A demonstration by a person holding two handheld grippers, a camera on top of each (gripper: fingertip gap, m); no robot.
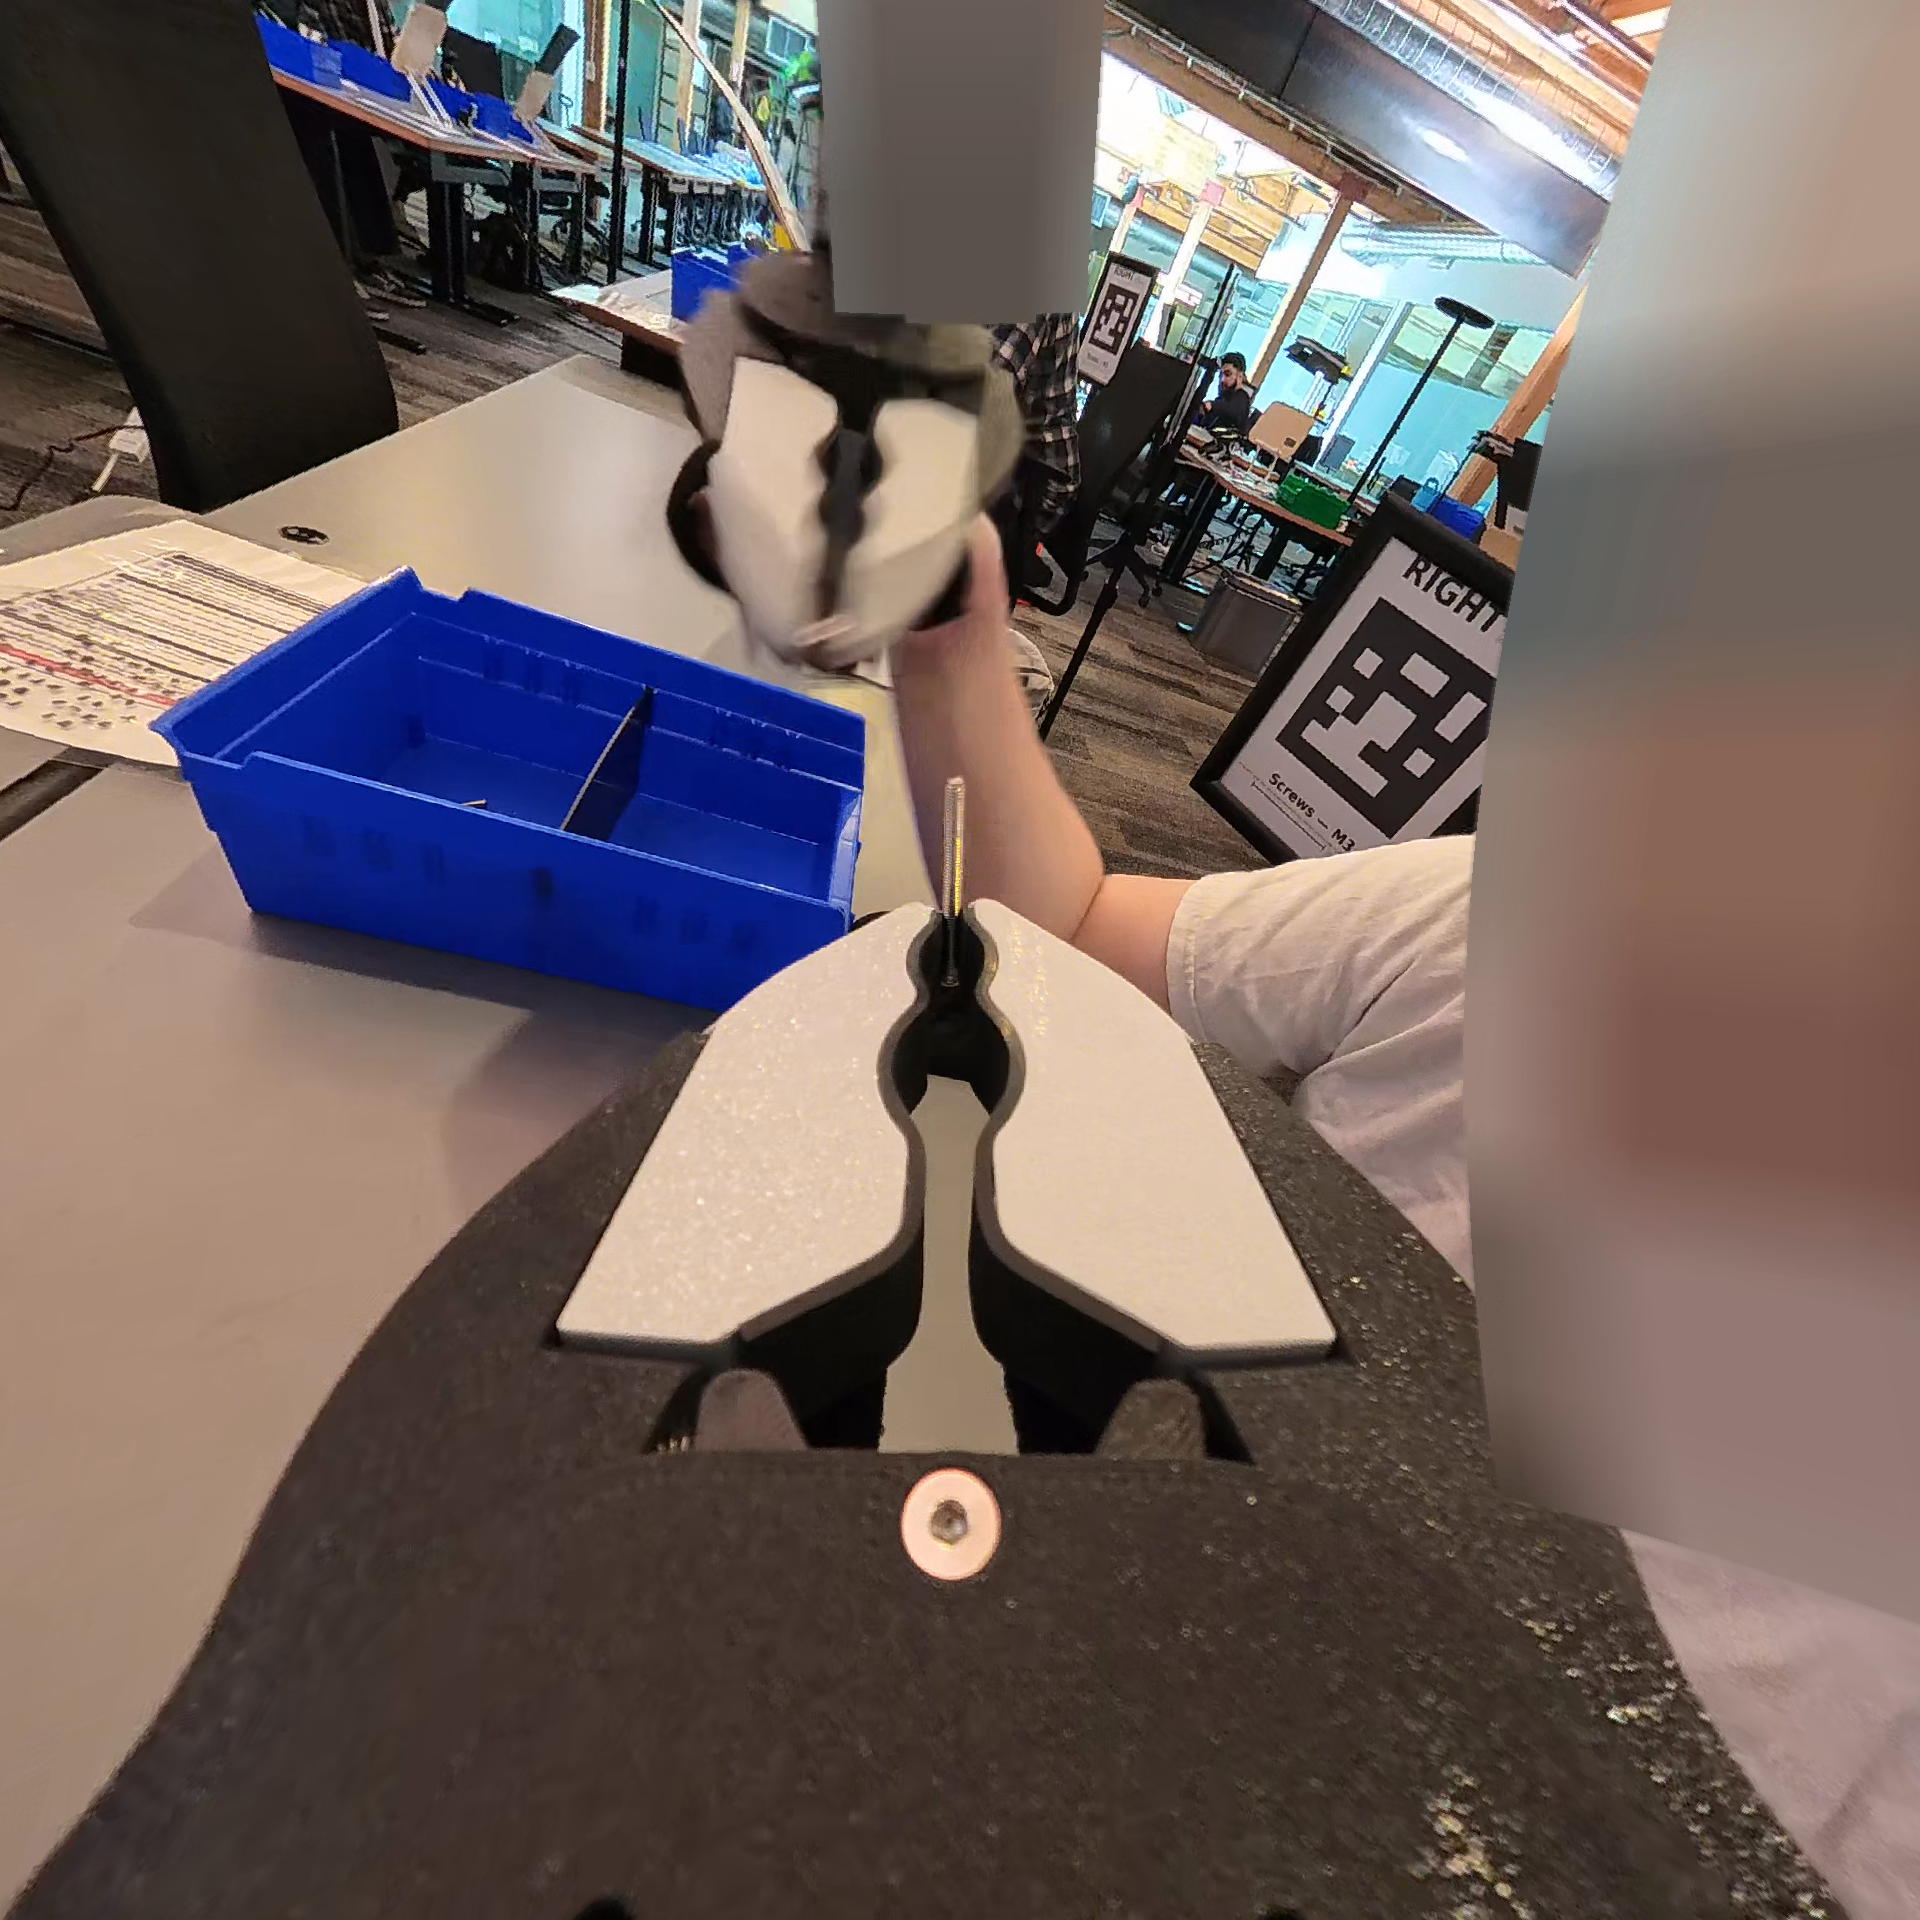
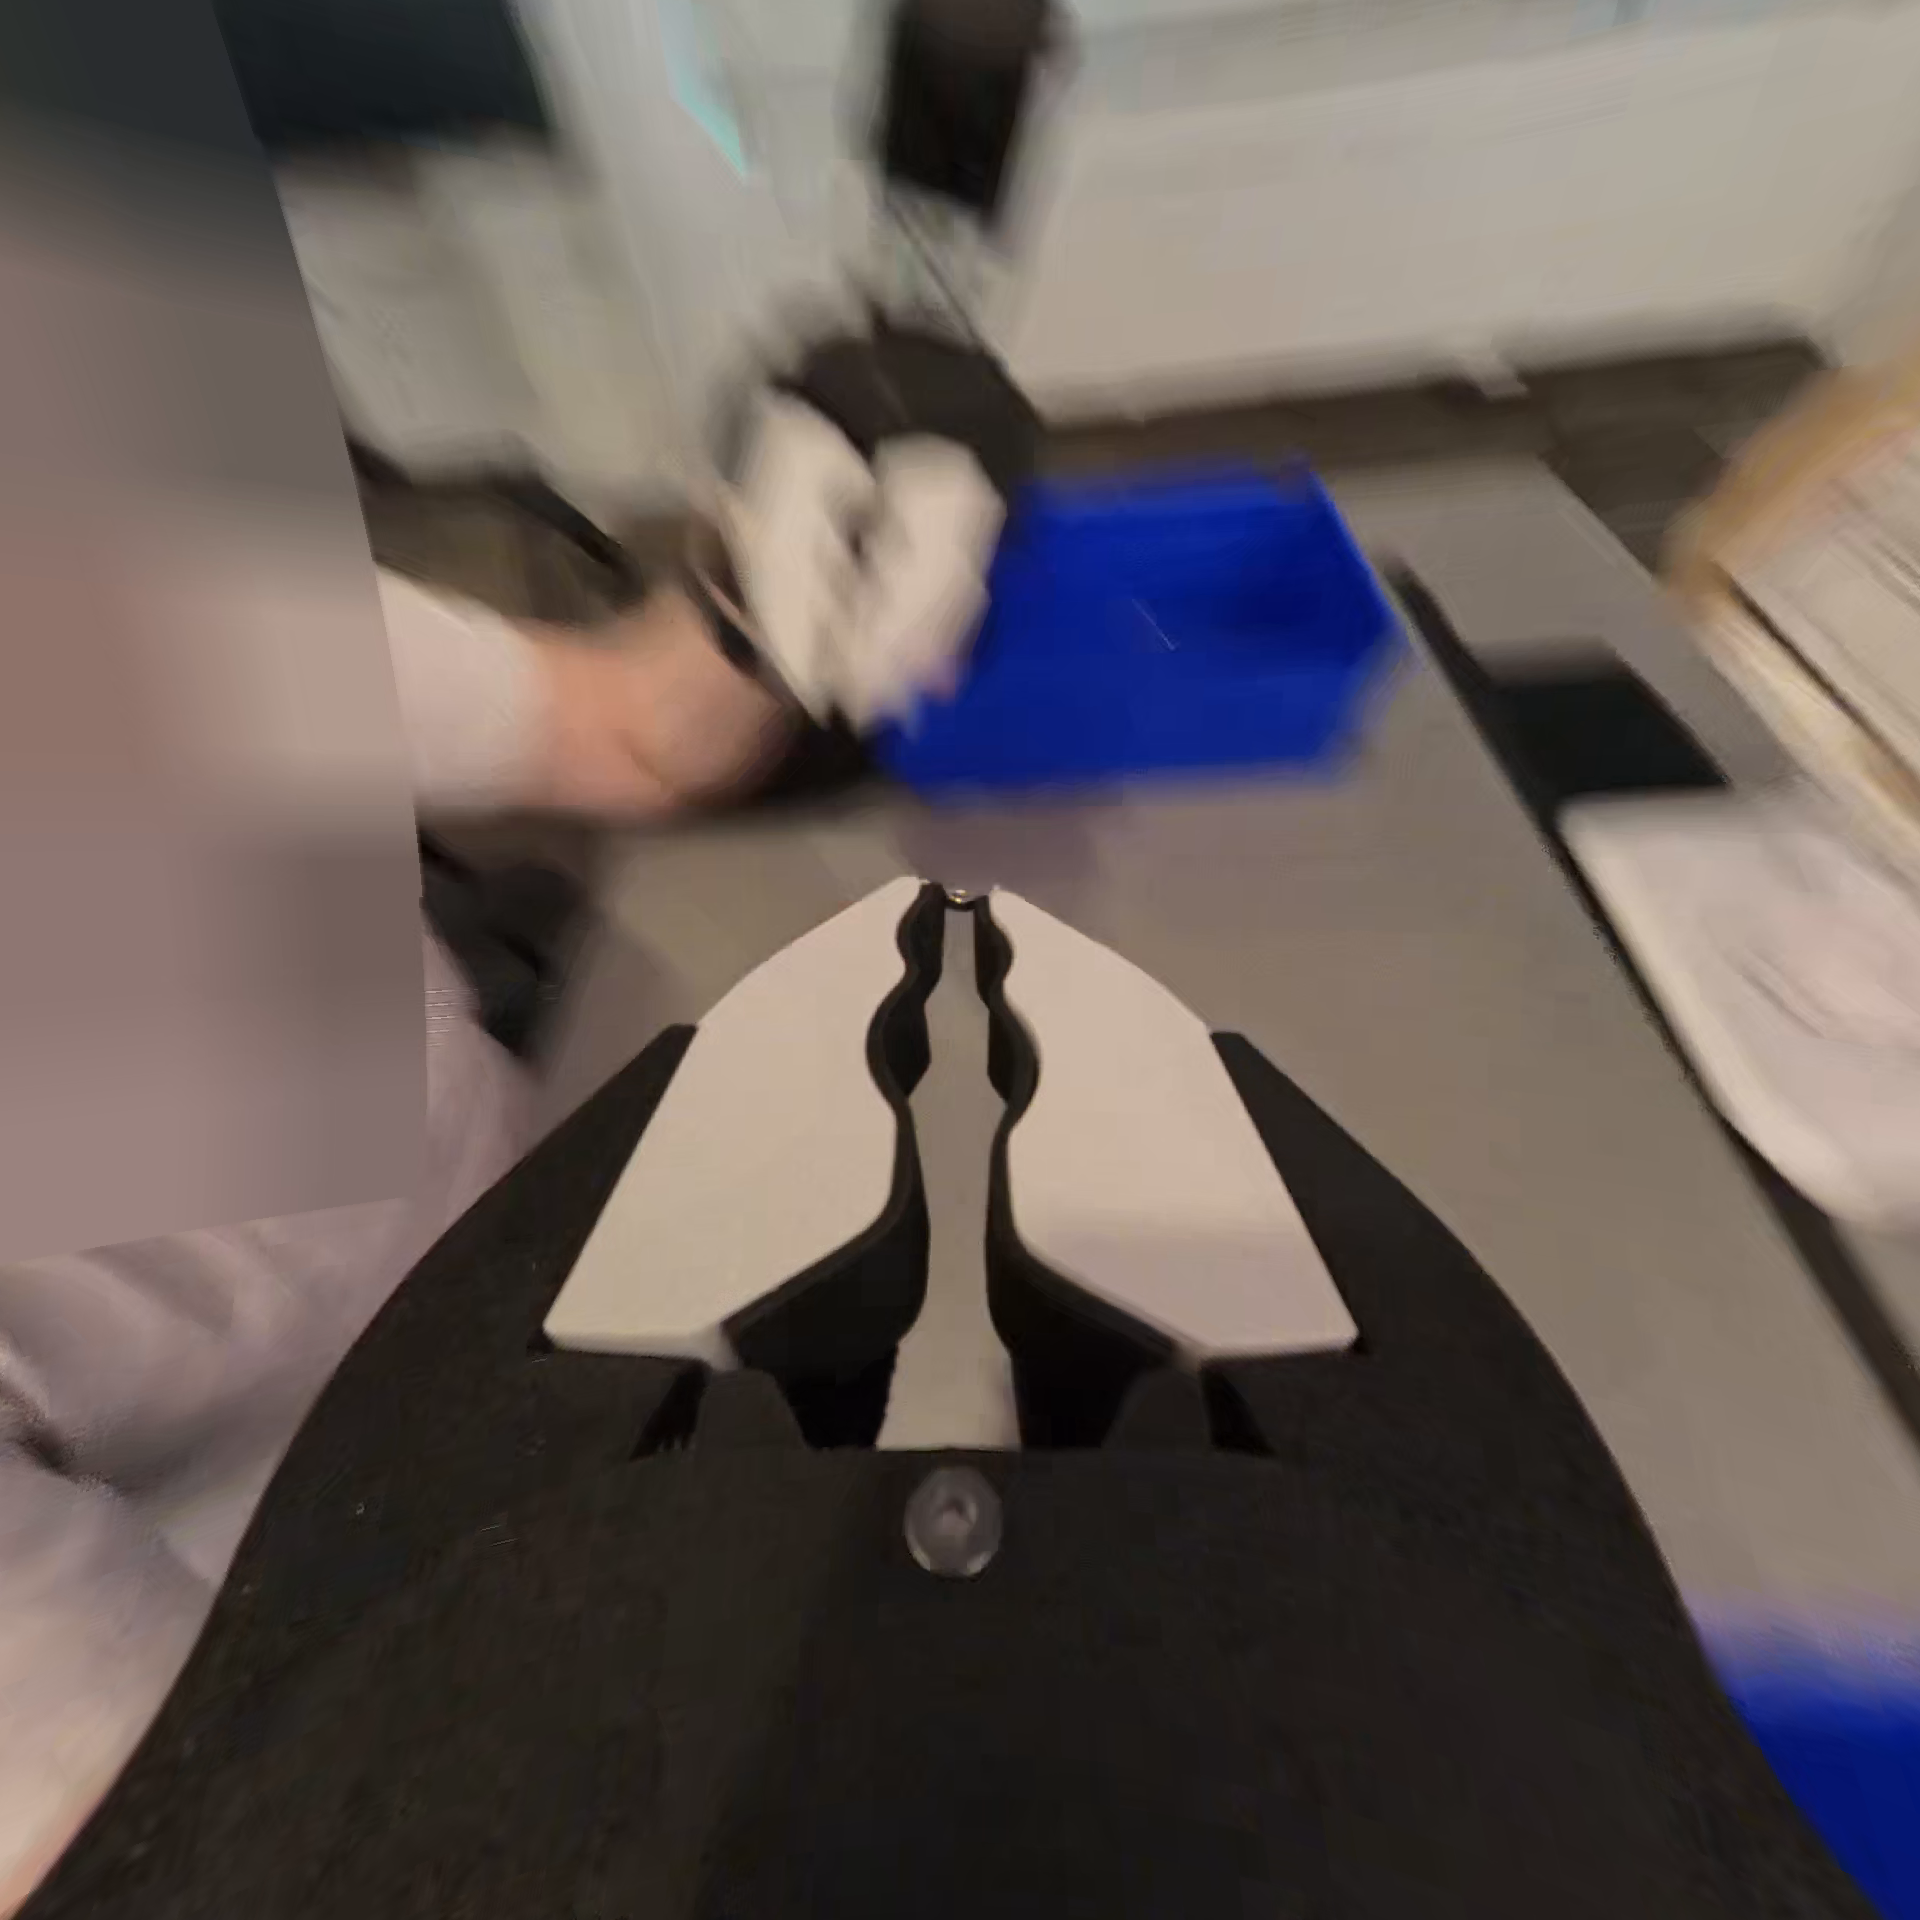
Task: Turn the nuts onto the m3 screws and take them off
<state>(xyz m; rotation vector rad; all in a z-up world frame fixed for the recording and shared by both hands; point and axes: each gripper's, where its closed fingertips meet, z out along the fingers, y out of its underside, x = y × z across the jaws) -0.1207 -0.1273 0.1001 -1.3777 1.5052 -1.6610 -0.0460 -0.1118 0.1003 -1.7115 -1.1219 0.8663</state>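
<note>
In the left wrist view, the left gripper (image 1: pixel 953 914) filled the lower centre of the frame, its jaws drawn together on the lower end of a thin metal screw (image 1: pixel 953 842), whose threaded shaft stood up bare from the tips just above mid-frame. No nut was visible on the shaft. The right gripper (image 1: pixel 831 634) hung, blurred, in the upper centre of the frame, well above the screw and apart from it, with a small pale speck at its tips that was too smeared to name. A blue bin (image 1: pixel 540 790) with a divider sat on the grey bench (image 1: pixel 260 1091) at mid-left, a printed sheet (image 1: pixel 135 623) lay beyond it at the left edge, and a framed marker sign (image 1: pixel 1382 707) stood at the right. The step in hand looked like bringing a nut to the held screw; the next move would call for lining the nut's hole squarely over the shaft's tip before any turning. In the right wrist view, heavily blurred, the right gripper (image 2: pixel 958 896) took up the lower centre, its jaws nearly closed at the tips on a tiny dark-and-shiny piece, probably the nut (image 2: pixel 958 896), though the blur left that uncertain. The left gripper showed as a pale smear in the upper centre, in front of the blue bin.
</note>
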